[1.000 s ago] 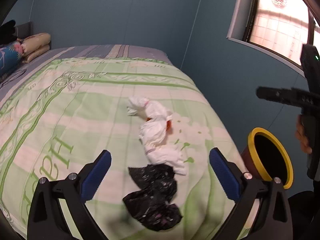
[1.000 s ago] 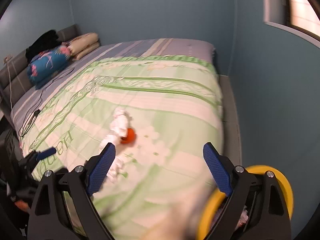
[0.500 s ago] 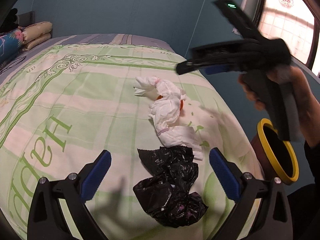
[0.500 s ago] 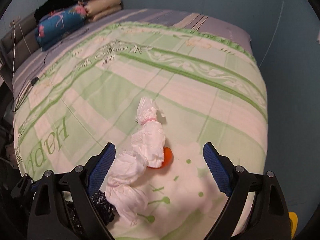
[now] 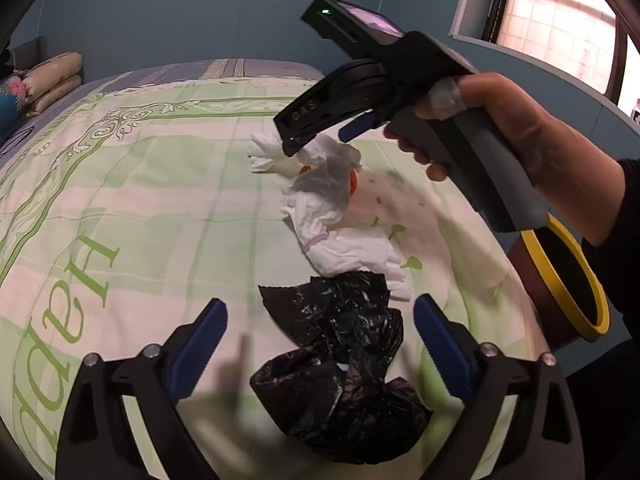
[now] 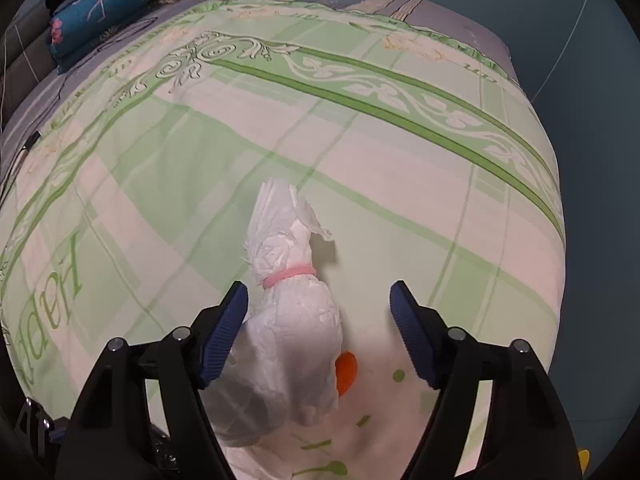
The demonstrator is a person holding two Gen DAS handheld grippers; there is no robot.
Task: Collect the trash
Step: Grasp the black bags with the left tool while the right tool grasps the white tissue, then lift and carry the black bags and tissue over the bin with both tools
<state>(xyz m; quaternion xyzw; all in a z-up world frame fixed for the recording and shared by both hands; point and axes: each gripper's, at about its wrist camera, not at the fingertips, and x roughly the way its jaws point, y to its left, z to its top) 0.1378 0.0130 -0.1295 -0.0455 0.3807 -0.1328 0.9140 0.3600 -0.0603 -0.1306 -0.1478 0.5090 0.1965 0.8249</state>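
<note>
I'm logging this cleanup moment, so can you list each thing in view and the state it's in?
Black bag: crumpled, lying on the bed between the left gripper's fingers, not gripped.
White bundle: tied with a pink band, lying on the bed.
Orange object: partly hidden under the bundle.
Bin: beside the bed, open-topped.
Left gripper: closing, not touching the bag.
Right gripper: closing around the bundle.

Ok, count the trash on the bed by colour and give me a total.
White: 1, the tissue bundle
Black: 1, the crumpled bag
Orange: 1, a small piece mostly hidden beside the bundle
Total: 3
</note>
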